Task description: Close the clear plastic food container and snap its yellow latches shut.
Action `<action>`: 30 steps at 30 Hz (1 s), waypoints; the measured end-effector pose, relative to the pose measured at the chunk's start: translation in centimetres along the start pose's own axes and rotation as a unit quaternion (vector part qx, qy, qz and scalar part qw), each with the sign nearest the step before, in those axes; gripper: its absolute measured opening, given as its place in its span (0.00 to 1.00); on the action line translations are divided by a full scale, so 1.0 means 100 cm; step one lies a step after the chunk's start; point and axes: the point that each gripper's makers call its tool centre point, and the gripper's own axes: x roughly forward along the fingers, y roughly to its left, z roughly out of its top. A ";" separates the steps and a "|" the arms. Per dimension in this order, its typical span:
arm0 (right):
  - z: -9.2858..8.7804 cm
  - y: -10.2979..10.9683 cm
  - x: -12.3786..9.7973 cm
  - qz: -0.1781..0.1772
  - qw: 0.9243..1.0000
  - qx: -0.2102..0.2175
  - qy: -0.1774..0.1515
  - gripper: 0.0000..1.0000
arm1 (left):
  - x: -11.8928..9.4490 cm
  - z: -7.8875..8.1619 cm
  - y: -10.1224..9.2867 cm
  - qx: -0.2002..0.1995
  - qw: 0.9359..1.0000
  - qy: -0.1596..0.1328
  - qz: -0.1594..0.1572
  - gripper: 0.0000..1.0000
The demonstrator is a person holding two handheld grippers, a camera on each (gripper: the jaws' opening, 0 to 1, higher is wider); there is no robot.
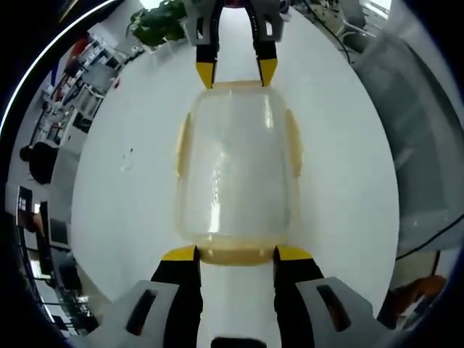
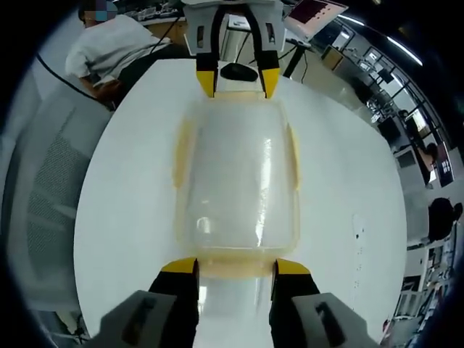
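Yellow-tipped black jaws of the left gripper (image 1: 235,253) stand spread wide at the near short end of the clear rectangular plastic food container (image 1: 238,168), tips flanking its pale yellow end latch (image 1: 235,255), apparently touching. Container sits lid-on upon the white round table (image 1: 341,181), directly ahead; side latches (image 1: 293,142) lie against its long walls. Opposite, the right gripper (image 2: 235,267) stands likewise wide at the other short end, tips beside that latch (image 2: 235,269).
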 end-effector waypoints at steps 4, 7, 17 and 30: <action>-0.009 0.000 -0.001 0.001 1.000 0.003 0.002 0.35 | 0.004 0.008 0.001 0.002 1.000 -0.002 -0.001 0.36; -0.018 0.001 -0.002 0.002 1.000 0.006 0.005 0.35 | 0.008 0.016 0.001 0.005 1.000 -0.004 -0.003 0.36; -0.041 0.002 -0.007 0.011 1.000 0.012 0.013 0.35 | 0.018 0.038 -0.002 0.000 1.000 -0.017 -0.015 0.36; -0.063 0.002 -0.006 0.022 1.000 0.001 0.022 0.35 | 0.031 0.056 -0.004 -0.006 1.000 -0.018 -0.021 0.36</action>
